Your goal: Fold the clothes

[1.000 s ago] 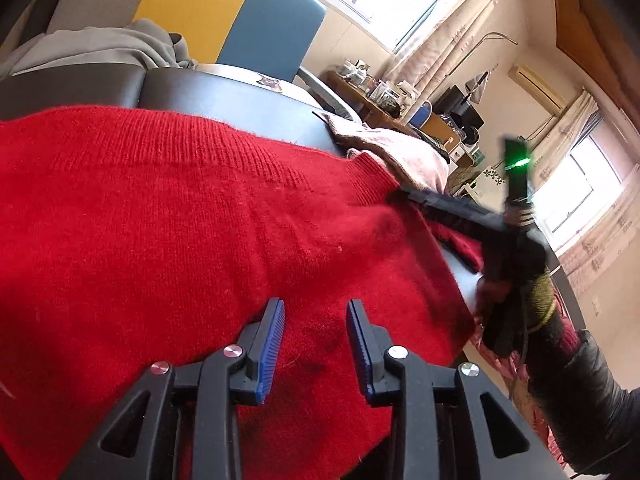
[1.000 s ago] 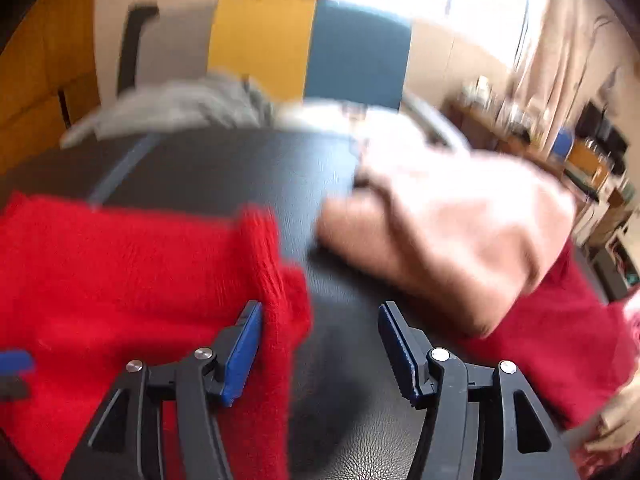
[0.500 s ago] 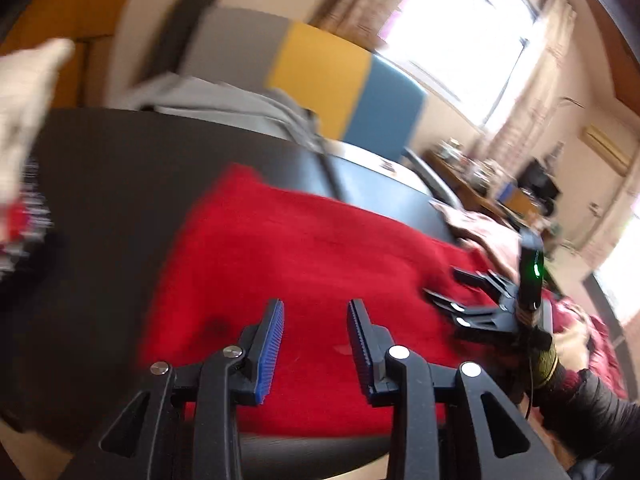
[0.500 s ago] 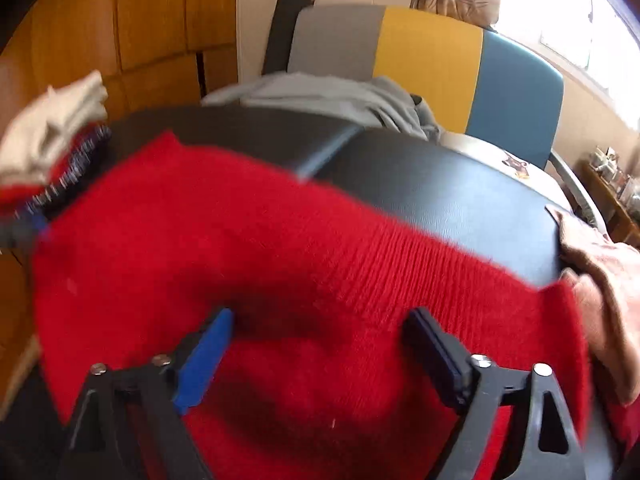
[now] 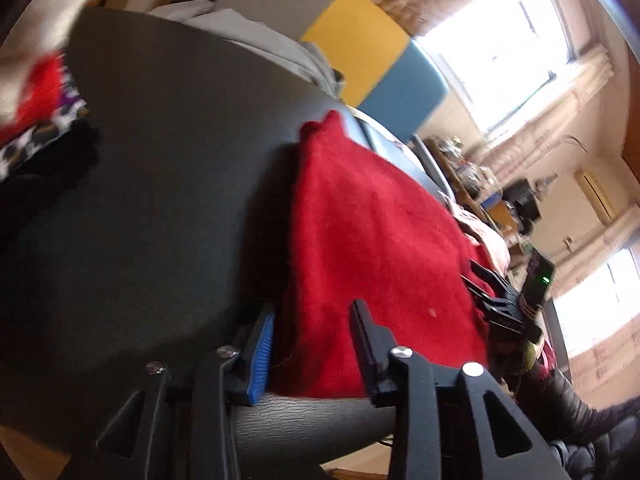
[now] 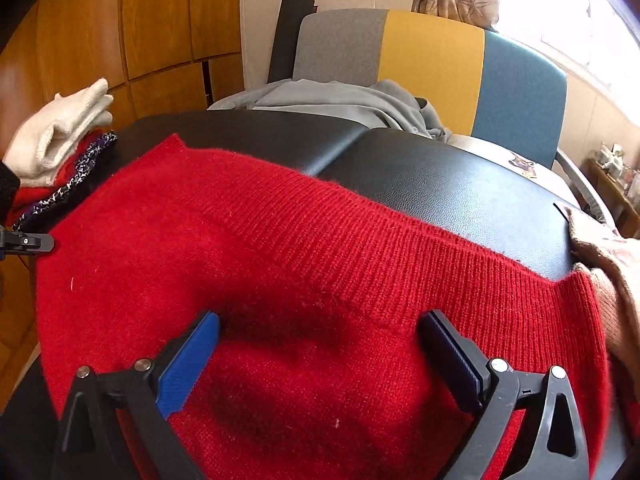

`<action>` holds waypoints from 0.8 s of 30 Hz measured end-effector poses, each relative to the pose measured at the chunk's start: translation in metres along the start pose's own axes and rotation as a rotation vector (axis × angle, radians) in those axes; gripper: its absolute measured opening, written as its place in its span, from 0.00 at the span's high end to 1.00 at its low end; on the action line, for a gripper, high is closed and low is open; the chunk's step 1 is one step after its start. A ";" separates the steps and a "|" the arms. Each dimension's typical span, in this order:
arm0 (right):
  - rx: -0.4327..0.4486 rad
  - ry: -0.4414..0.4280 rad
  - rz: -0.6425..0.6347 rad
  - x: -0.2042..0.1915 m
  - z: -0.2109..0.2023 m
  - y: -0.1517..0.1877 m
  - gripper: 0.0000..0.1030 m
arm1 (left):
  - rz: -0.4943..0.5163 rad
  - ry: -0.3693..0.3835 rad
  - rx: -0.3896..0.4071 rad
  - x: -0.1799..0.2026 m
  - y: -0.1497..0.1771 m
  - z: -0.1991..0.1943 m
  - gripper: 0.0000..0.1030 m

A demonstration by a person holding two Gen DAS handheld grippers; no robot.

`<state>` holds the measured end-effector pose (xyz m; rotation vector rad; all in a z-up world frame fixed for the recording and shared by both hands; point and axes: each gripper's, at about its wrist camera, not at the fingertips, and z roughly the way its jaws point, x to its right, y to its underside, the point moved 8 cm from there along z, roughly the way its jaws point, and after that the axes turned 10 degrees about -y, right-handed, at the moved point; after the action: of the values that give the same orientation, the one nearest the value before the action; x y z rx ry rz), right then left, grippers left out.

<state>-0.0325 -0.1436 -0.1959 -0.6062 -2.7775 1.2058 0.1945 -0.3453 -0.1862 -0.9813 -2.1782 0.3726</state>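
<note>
i see red knit sweater (image 6: 304, 280) half-folded beneath right gripper (image 6: 320, 354), jaws just spread wide, empty; left gripper (image 5: 312, 344) straddles sweater edge, grip unclear; final fold left, i judge.

Both grippers are black plastic frames with triangular cut-outs, silver round screws at the pivots and ribbed blue pads lining the fingers' inner faces: left gripper (image 5: 312, 330), right gripper (image 6: 318, 340). Behind the right gripper's green-lit block sits a dark padded sleeve (image 5: 568, 408).
</note>
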 end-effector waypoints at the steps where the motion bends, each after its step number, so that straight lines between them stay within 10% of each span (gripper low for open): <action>1: 0.000 0.002 -0.001 0.000 0.000 0.000 0.01 | 0.050 -0.016 0.006 0.007 0.002 -0.006 0.95; 5: 0.000 0.009 -0.007 0.000 0.002 0.000 0.01 | 0.210 -0.175 -0.080 0.004 0.028 -0.005 0.96; 17: 0.004 0.008 -0.009 -0.001 0.002 0.000 0.00 | 0.114 -0.230 0.037 0.009 -0.003 -0.029 0.82; 24: 0.005 -0.002 -0.001 -0.002 0.001 0.000 0.00 | 0.238 -0.189 0.098 0.060 -0.053 -0.006 0.78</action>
<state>-0.0307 -0.1452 -0.1964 -0.6035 -2.7751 1.2142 0.1427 -0.3370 -0.1256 -1.1950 -2.1901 0.7027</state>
